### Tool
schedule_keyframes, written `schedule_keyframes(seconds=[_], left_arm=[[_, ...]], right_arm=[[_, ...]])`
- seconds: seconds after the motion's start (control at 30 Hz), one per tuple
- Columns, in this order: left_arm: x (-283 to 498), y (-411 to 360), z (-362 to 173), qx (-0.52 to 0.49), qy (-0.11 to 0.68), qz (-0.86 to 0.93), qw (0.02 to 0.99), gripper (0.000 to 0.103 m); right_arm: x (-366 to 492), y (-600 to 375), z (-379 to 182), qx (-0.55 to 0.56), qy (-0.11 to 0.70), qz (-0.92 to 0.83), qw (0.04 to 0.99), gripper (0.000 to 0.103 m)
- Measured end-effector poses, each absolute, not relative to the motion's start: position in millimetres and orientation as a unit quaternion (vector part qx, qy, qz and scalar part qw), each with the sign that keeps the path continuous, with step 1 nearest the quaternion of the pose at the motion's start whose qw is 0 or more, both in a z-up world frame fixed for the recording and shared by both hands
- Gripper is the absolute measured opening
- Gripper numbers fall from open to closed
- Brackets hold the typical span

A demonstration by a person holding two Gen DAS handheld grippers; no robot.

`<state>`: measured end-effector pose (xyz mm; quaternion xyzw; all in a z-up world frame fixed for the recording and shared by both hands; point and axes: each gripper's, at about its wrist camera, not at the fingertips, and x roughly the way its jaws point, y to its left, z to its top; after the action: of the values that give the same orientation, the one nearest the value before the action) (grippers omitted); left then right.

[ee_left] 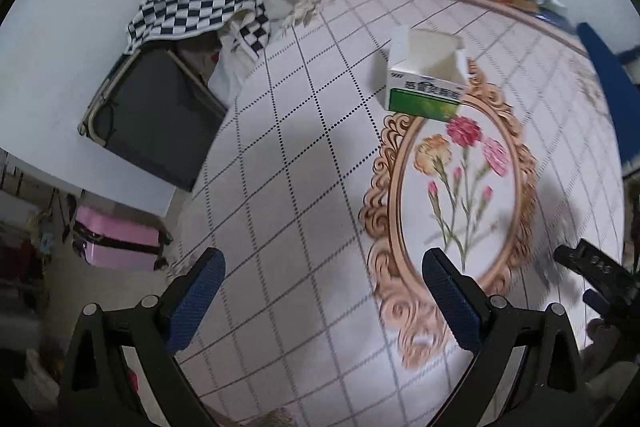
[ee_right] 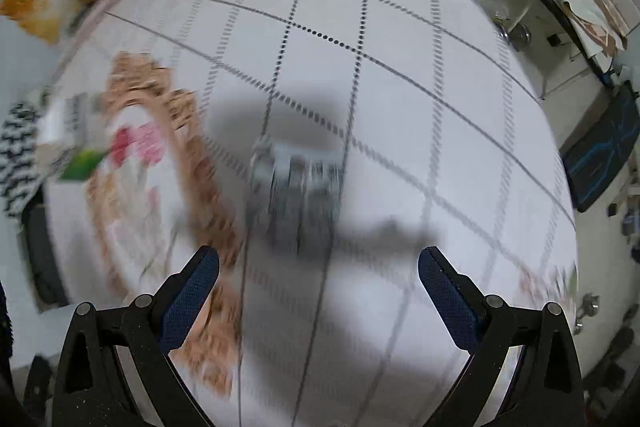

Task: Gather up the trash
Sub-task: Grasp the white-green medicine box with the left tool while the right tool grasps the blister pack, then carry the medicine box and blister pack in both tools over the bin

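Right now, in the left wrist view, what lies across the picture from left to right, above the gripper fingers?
Pink suitcase → dark folded frame under a checkered cloth → white and green carton on the tablecloth → flower print in its oval border → blue chair.

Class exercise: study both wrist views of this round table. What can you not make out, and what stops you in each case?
- Grey object at table centre, right wrist view: motion blur hides what it is.
- White and green cardboard box, left wrist view: its print is too small to read, and its inside is hidden by its walls.
- Black bin under the checkered cloth, left wrist view: its contents are too dark to see.
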<state>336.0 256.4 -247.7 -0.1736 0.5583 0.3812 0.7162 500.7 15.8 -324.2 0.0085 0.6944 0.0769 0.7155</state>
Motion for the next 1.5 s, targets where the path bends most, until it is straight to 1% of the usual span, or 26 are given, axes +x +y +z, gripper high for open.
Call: schedule_keyframes(seconds=[0.03, 0.07, 0.1, 0.13, 0.17, 0.2, 0.3, 0.37, 0.47, 0.67, 0.87, 0.9, 0.93, 1.1, 1.23, 1.5], left_arm=[[342, 261, -252, -0.176, 0.561, 0.383, 0.712, 0.101], [350, 265, -255, -0.179, 0.564, 0.383, 0.709, 0.101], [355, 269, -257, -0.183, 0.565, 0.381, 0.708, 0.101], [360, 273, -259, -0.19, 0.565, 0.378, 0.708, 0.101], [366, 278, -260, -0.198, 0.565, 0.376, 0.707, 0.101], [372, 283, -261, -0.208, 0.563, 0.372, 0.708, 0.101], [397, 299, -260, -0.229, 0.555, 0.353, 0.717, 0.101], [416, 312, -258, -0.247, 0.546, 0.337, 0.727, 0.101], [451, 330, -261, -0.254, 0.549, 0.308, 0.734, 0.101], [507, 344, -286, -0.226, 0.588, 0.262, 0.731, 0.101], [525, 355, -322, -0.205, 0.621, 0.264, 0.709, 0.099], [526, 355, -326, -0.203, 0.621, 0.262, 0.71, 0.095], [526, 353, -326, -0.199, 0.617, 0.26, 0.716, 0.083], [520, 336, -311, -0.175, 0.6, 0.255, 0.738, 0.081], [502, 314, -285, -0.165, 0.577, 0.26, 0.757, 0.081], [429, 268, -220, -0.152, 0.524, 0.26, 0.797, 0.081]], right_arm=[[503, 21, -331, 0.006, 0.698, 0.074, 0.712, 0.1], [510, 28, -343, 0.003, 0.706, 0.067, 0.705, 0.096], [513, 34, -344, -0.007, 0.702, 0.06, 0.709, 0.093], [514, 43, -342, -0.021, 0.693, 0.064, 0.718, 0.087], [514, 52, -339, -0.042, 0.682, 0.067, 0.727, 0.071], [516, 59, -336, -0.057, 0.674, 0.068, 0.733, 0.06], [527, 73, -334, -0.047, 0.678, 0.1, 0.726, 0.06], [543, 81, -327, -0.048, 0.668, 0.113, 0.734, 0.06], [569, 89, -321, -0.04, 0.666, 0.124, 0.735, 0.06], [610, 108, -324, -0.048, 0.665, 0.132, 0.733, 0.06], [636, 130, -334, -0.062, 0.668, 0.137, 0.729, 0.06], [638, 133, -335, -0.065, 0.667, 0.139, 0.729, 0.06], [639, 136, -336, -0.067, 0.666, 0.139, 0.729, 0.06], [635, 138, -334, -0.077, 0.659, 0.146, 0.734, 0.06], [619, 136, -325, -0.088, 0.641, 0.156, 0.746, 0.06], [560, 110, -268, -0.096, 0.59, 0.188, 0.779, 0.06]])
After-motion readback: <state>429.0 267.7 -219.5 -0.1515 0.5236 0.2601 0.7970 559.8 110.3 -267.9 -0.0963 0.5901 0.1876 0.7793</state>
